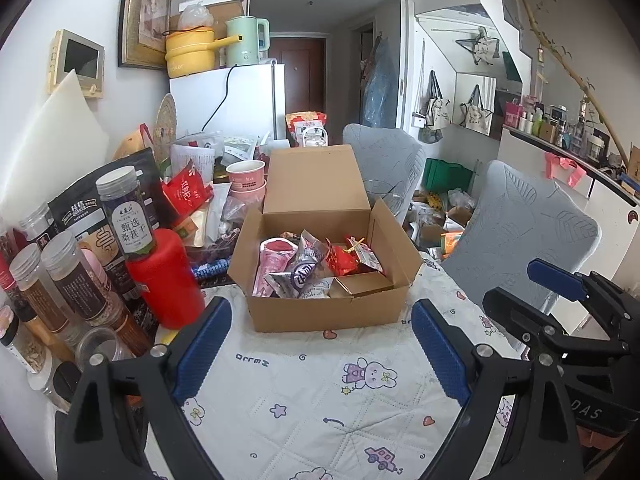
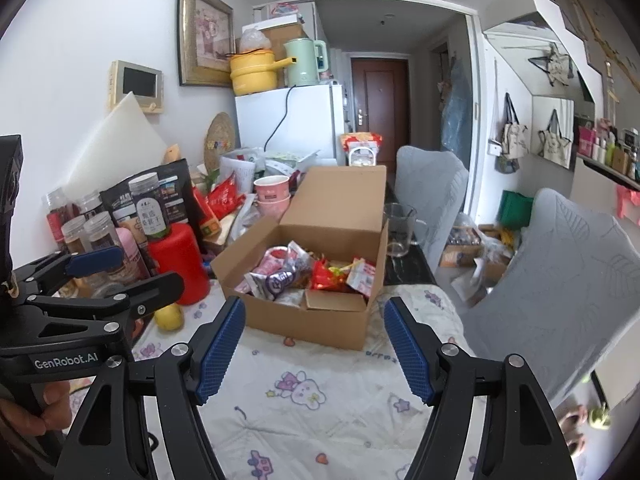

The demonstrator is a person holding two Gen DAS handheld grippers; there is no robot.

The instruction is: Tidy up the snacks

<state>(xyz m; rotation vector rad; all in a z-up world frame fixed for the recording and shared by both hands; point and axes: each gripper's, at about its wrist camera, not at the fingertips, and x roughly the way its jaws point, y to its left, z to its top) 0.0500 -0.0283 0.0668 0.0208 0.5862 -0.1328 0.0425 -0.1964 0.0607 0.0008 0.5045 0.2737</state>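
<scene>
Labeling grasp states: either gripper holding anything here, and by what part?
Nothing held. Left gripper and right gripper are both open over the tablecloth, short of the cardboard box of snacks, nothing between their fingers.

The cardboard box (image 1: pixel 324 312) at frame centre is plain brown, and the snack packets (image 1: pixel 316 264) inside it are pink, red, silver and purple. The tablecloth (image 1: pixel 320 400) in the lower frame is white and quilted, printed with purple rabbits, stars, small cars and orange hearts. The gripper pads (image 1: pixel 202 346) are blue with a fine textured grid on black frames, the canister (image 1: pixel 168 280) at left is solid red, the pot (image 1: pixel 192 50) at upper left is yellow, the kettle (image 1: pixel 246 40) beside it is pale green, and the chair covers (image 1: pixel 520 232) at right are grey with a leaf-outline pattern.
</scene>
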